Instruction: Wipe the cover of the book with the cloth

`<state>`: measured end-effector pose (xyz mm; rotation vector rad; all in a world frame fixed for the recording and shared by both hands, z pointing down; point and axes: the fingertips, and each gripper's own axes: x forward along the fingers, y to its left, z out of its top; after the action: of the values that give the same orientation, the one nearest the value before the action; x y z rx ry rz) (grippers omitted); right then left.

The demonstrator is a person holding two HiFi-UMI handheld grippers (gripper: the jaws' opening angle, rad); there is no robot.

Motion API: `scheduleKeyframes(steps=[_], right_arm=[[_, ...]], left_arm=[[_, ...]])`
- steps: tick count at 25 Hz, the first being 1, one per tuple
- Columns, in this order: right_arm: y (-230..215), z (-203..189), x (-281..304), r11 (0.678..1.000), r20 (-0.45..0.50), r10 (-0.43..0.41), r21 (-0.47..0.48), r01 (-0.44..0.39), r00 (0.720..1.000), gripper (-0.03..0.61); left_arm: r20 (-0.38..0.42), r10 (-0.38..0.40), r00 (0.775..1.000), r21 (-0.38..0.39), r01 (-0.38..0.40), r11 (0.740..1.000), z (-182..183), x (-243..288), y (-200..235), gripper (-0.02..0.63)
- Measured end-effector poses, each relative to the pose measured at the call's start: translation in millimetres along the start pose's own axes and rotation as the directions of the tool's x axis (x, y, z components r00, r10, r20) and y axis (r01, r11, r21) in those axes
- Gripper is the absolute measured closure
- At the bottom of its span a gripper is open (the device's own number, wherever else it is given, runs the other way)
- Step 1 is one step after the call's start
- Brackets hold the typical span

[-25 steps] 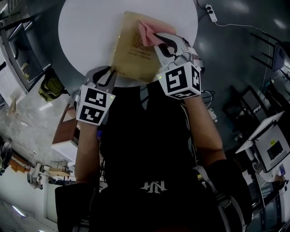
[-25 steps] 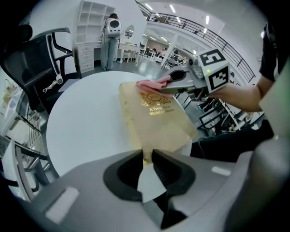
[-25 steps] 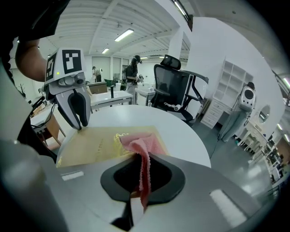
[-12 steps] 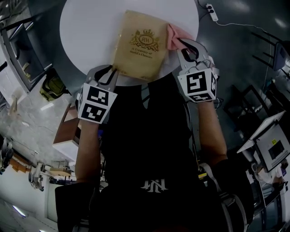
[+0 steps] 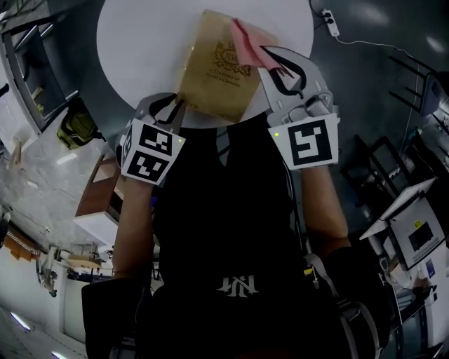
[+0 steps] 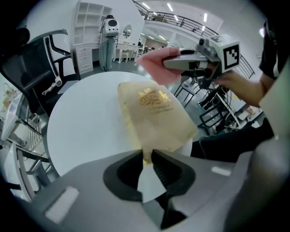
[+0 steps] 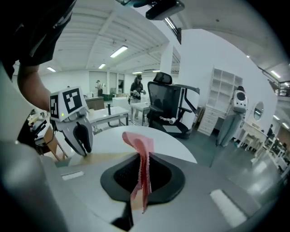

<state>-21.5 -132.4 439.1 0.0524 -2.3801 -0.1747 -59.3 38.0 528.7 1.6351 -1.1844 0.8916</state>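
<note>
Probably mid-task: your left gripper (image 5: 173, 109) jaws clamp book (image 5: 214, 73) corner at 6 o'clock. Your right gripper (image 5: 279, 64) jaws pinch cloth (image 5: 247, 43), apparently above cover at 1 o'clock. More wiping likely left.

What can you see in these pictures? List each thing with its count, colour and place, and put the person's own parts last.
table: one, white, round, under the book
book: one, tan with gold print, on the table near the person
cloth: one, pink, over the book's far corner
office chair: one, black, beyond the table
power strip: one, white, on the floor beside the table
left gripper: one, grey, clamped on the book's near corner
right gripper: one, grey, clamped on the cloth
</note>
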Motion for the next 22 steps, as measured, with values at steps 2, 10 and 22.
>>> scheduleKeyframes(steps=[2,10,22], right_arm=[[26,20,21,0.998,0.031,0.061,-0.009,-0.061,0.998,0.568],[84,21,86,0.981,0.008,0.146,-0.133,-0.144,0.989,0.567],[85,4,90,0.980,-0.053,0.151,-0.126,-0.157,0.987,0.568]], left_arm=[[0.000,0.004,1.000,0.002,-0.004,1.000,-1,-1,2,0.551],[0.021,0.008,1.000,-0.009,-0.008,1.000,0,0,0,0.552],[0.039,0.017,0.999,-0.014,-0.017,1.000,1,-2,0,0.555]])
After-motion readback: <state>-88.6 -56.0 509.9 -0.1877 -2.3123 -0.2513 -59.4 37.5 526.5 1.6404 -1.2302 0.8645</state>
